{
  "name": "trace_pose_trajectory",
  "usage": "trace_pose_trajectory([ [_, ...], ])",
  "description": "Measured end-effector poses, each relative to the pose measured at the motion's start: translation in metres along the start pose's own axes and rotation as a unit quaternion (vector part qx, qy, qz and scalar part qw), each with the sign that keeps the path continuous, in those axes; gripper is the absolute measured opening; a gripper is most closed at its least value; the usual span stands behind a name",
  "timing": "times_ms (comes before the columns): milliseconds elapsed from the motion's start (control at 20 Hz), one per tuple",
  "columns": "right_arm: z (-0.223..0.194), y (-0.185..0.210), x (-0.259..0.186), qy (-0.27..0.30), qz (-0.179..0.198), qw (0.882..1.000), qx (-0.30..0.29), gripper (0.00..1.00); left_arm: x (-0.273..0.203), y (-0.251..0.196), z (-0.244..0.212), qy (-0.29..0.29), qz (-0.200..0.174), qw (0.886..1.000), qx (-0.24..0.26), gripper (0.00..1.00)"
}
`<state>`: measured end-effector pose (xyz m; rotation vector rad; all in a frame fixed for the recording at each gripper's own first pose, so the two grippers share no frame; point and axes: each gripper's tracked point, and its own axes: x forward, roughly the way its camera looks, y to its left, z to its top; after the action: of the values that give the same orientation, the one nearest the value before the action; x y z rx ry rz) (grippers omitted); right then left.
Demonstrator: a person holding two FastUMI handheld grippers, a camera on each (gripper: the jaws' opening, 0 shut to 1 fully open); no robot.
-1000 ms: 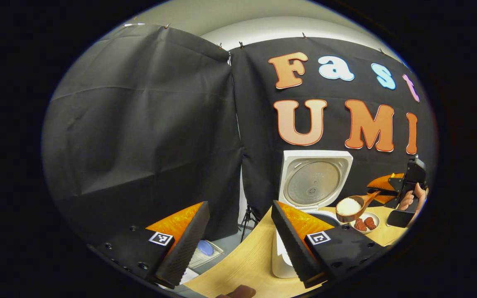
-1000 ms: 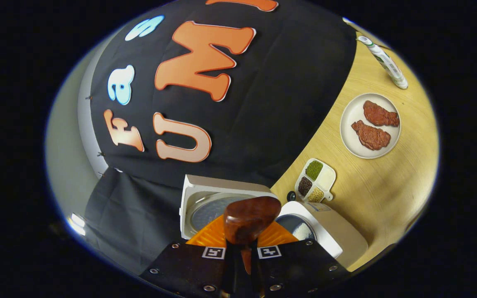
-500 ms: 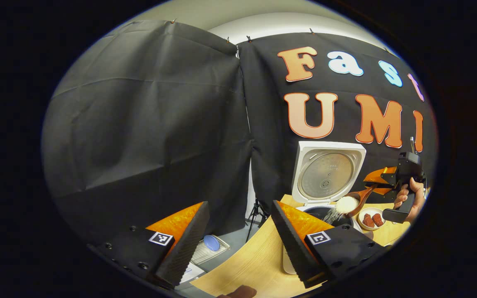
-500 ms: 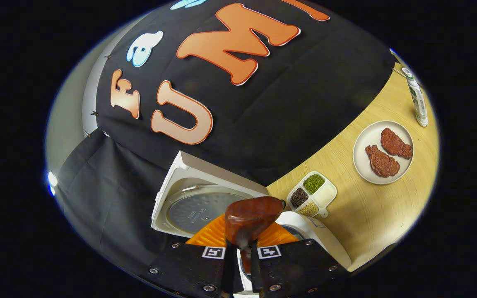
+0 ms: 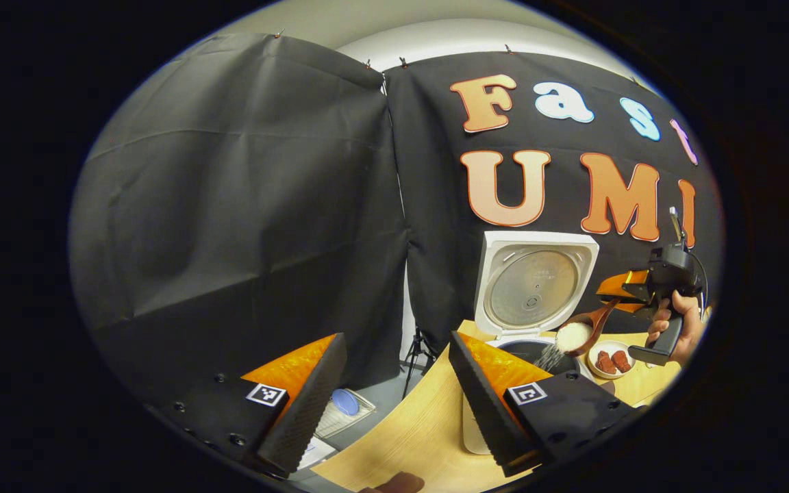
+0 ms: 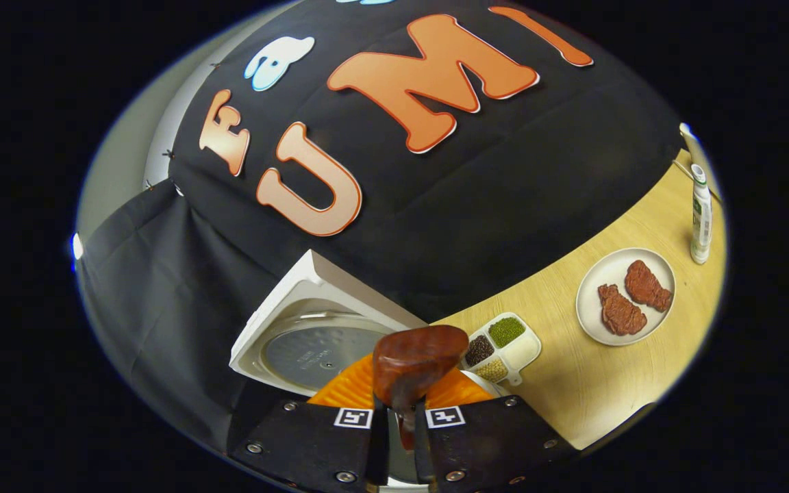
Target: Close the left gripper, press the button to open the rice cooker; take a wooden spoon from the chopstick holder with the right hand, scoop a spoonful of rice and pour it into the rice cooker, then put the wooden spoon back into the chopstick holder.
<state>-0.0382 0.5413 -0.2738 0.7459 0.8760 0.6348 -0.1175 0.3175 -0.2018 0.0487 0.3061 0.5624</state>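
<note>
Currently the pouring step is being carried out. In the left gripper view, the wooden spoon (image 5: 590, 327) is being tipped over the open rice cooker (image 5: 530, 342), and rice (image 5: 570, 337) is being spilled from its bowl in a thin stream into the dark inner pot, below the upright lid (image 5: 533, 285). The spoon's handle is being clamped between the closed fingers of the right gripper (image 6: 400, 414), which is being held by a hand (image 5: 675, 325) above the wooden table (image 6: 614, 383). The left gripper (image 5: 394, 383) is being kept well apart from the cooker, its jaws spread wide with nothing between them.

Judging by the rice left in the bowl, the spoon is being emptied but is not yet empty. The tilt should probably be deepened until the bowl is cleared, after which the spoon is to be carried back to the chopstick holder. Beside the cooker, a divided dish of beans (image 6: 501, 340) and a plate of meat (image 6: 625, 296) are being left untouched.
</note>
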Motion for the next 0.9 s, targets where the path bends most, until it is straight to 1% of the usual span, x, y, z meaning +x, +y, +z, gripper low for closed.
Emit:
trace_pose_trajectory([
  [50, 0.000, 0.003, 0.000, -0.002, 0.001, 1.000, -0.011, 0.14, 0.000, 0.000, 0.000, 0.001, -0.002, 1.000, 0.001, 0.99],
  [100, 0.000, 0.007, 0.001, -0.003, 0.002, 1.000, -0.023, 0.09, 0.001, -0.001, 0.000, 0.002, -0.002, 1.000, 0.002, 1.00],
  [150, 0.001, 0.010, 0.002, -0.006, 0.003, 0.999, -0.035, 0.14, 0.003, -0.004, -0.003, 0.003, -0.004, 1.000, 0.002, 0.99],
  [300, 0.003, 0.020, 0.002, -0.009, 0.007, 0.998, -0.067, 0.14, 0.006, -0.007, -0.004, 0.005, -0.001, 1.000, 0.003, 1.00],
  [550, 0.007, 0.033, 0.001, -0.015, 0.017, 0.995, -0.096, 0.14, 0.005, 0.000, -0.004, 0.002, 0.008, 1.000, 0.003, 1.00],
  [750, 0.013, 0.045, -0.003, -0.025, 0.024, 0.990, -0.133, 0.14, 0.001, 0.008, -0.006, -0.002, 0.020, 1.000, 0.012, 1.00],
  [900, 0.017, 0.053, -0.006, -0.033, 0.032, 0.986, -0.161, 0.14, -0.002, 0.006, -0.008, 0.003, 0.019, 1.000, 0.009, 1.00],
])
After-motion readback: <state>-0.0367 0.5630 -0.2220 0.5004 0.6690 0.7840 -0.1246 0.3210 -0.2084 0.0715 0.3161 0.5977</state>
